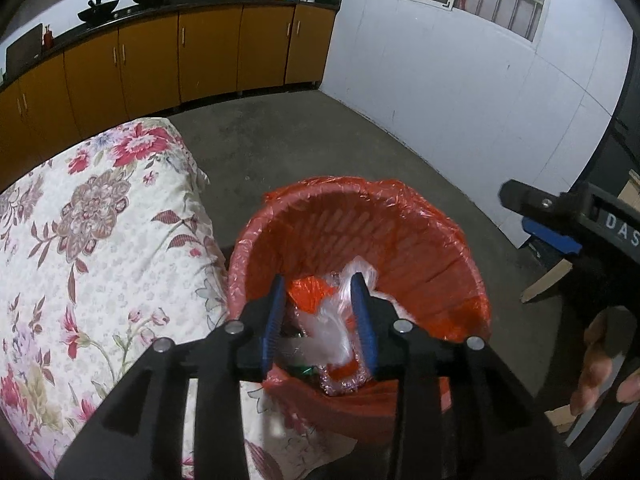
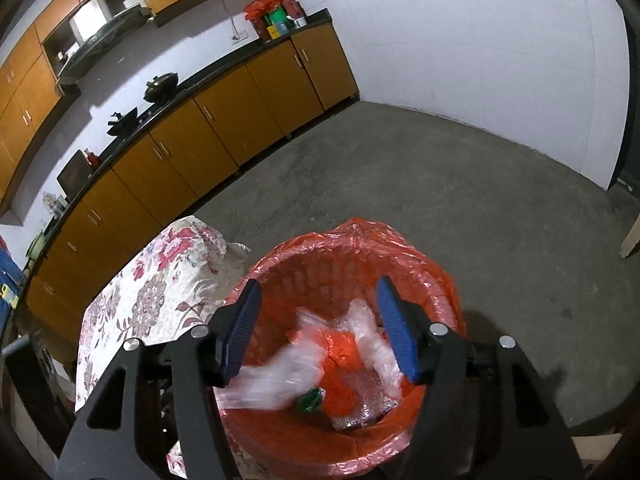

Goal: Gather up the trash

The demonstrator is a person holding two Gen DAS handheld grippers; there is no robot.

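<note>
A round bin lined with a red plastic bag (image 1: 400,216) (image 2: 436,264) stands on the floor beside the table. Inside lie clear plastic film, red plastic scraps and a green wrapper (image 2: 310,400). My left gripper (image 1: 320,284) hangs over the bin mouth, its jaws partly apart, with clear plastic film (image 1: 332,332) between the blue pads; contact is unclear. My right gripper (image 2: 318,286) is open above the bin, and a blurred clear plastic piece (image 2: 264,384) hangs below it over the bin. The right gripper also shows at the right edge of the left wrist view (image 1: 516,196).
A table with a floral cloth (image 1: 100,240) (image 2: 160,292) stands left of the bin. Orange cabinets (image 1: 200,52) with woks on the counter line the far wall. Grey concrete floor (image 2: 400,184) lies beyond. Cardboard pieces (image 1: 548,280) lie at the right.
</note>
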